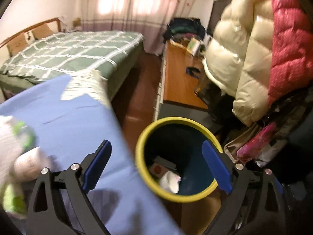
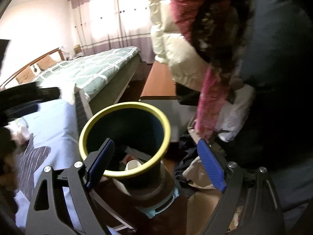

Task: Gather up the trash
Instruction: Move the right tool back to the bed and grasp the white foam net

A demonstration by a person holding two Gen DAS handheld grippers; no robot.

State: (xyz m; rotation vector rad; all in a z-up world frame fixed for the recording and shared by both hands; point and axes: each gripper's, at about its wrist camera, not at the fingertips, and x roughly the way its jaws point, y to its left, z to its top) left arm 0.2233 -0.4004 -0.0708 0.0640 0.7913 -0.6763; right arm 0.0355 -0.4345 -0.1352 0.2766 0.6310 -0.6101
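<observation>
Left hand-held gripper point(image 1: 157, 166) wide, empty, over yellow-rimmed bin point(image 1: 140, 146), white cup point(image 1: 169, 182) inside, right hand-held gripper point(image 2: 156, 163) wide, empty, bin point(image 2: 86, 129) between fingers, blue sheet point(image 1: 68, 117) left.

Beside the bin point(image 1: 177, 161), white-and-green litter point(image 1: 19, 146) on the blue sheet point(image 1: 74, 121) is blurred and cropped; the bin's contents point(image 2: 135, 161) are half hidden.

Your left gripper point(image 1: 157, 167) hangs wide and empty over the yellow-rimmed bin point(image 1: 176, 195), a white cup point(image 1: 169, 182) inside; blurred trash point(image 1: 21, 156) lies at the blue sheet's point(image 1: 78, 121) left edge.
</observation>
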